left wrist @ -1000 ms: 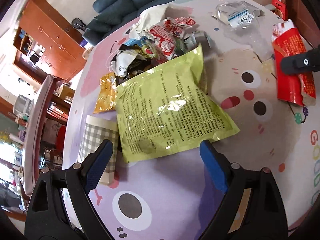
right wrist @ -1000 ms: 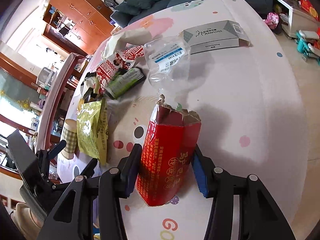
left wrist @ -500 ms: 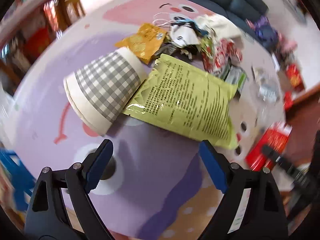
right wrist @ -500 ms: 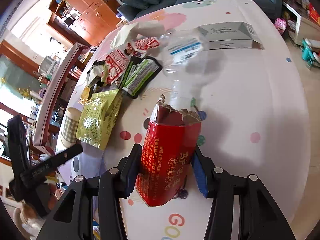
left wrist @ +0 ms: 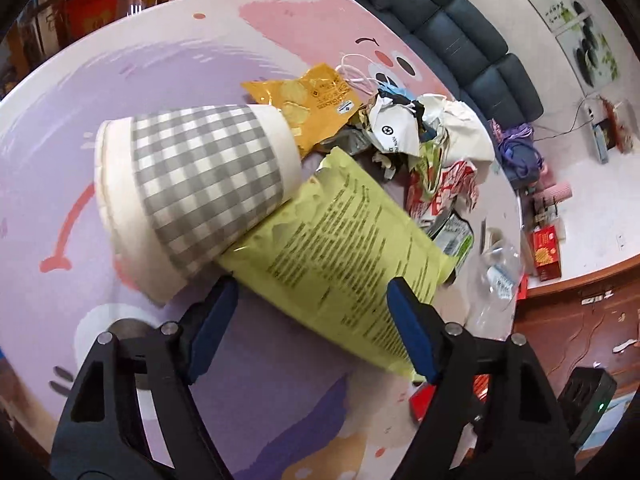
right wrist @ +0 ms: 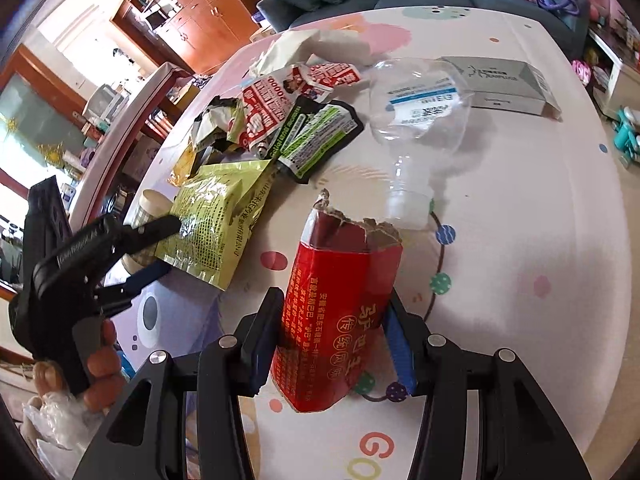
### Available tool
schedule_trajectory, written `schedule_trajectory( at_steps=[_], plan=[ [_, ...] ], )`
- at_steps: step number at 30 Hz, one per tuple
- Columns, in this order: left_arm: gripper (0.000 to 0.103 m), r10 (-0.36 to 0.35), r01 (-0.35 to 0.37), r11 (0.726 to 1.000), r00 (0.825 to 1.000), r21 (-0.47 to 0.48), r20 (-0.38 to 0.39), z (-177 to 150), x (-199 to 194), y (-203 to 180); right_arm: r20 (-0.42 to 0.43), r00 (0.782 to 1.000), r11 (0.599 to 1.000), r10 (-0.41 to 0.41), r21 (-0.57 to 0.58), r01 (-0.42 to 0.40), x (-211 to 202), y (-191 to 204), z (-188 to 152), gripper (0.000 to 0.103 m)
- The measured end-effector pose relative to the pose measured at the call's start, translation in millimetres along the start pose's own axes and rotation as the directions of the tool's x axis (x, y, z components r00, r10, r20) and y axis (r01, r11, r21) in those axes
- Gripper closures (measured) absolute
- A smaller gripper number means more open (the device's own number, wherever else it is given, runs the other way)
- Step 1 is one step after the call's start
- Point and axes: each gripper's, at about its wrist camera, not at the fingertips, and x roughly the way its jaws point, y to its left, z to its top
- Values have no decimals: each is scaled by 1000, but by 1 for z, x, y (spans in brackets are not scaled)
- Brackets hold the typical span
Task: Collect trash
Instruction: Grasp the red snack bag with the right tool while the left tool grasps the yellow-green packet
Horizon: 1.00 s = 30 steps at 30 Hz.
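My right gripper [right wrist: 332, 336] is shut on a torn red packet [right wrist: 340, 312] with yellow print, held above the table. My left gripper [left wrist: 312, 320] is open, its fingers either side of the near edge of a yellow-green snack bag [left wrist: 340, 256] that lies flat. A grey checked paper cup [left wrist: 192, 192] lies on its side against that bag's left edge. In the right wrist view the left gripper [right wrist: 156, 248] hovers over the same bag [right wrist: 216, 224], held by a hand [right wrist: 96, 376].
A heap of wrappers [left wrist: 404, 136] and an orange packet [left wrist: 312, 104] lie beyond the cup. A crushed clear bottle [right wrist: 416, 120] and a grey box [right wrist: 504, 84] sit farther back. The round table [right wrist: 540, 220] has a cartoon cloth; a blue sofa [left wrist: 460, 40] stands behind.
My left gripper has swung around and moved in over the green bag and cup, staying open. My right gripper keeps hold of the red packet and has barely moved.
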Motion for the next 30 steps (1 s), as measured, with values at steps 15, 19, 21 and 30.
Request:
schedule_trajectory(
  at_steps=[15, 19, 21, 30],
  plan=[
    [82, -102, 103, 982, 995, -158, 13, 17, 33, -4, 9, 1000, 999, 6, -37, -5, 5, 6, -5, 54],
    [93, -115, 116, 984, 993, -139, 12, 19, 32, -10, 11, 1000, 999, 9, -33, -9, 7, 6, -6, 54],
    [103, -108, 108, 988, 994, -113, -1, 21, 34, -18, 12, 1000, 999, 11, -31, -11, 7, 6, -6, 54],
    [103, -28, 25, 995, 999, 96, 28, 15, 4, -46, 28, 1000, 1000, 4, -22, -3, -1, 7, -9, 54]
  ],
)
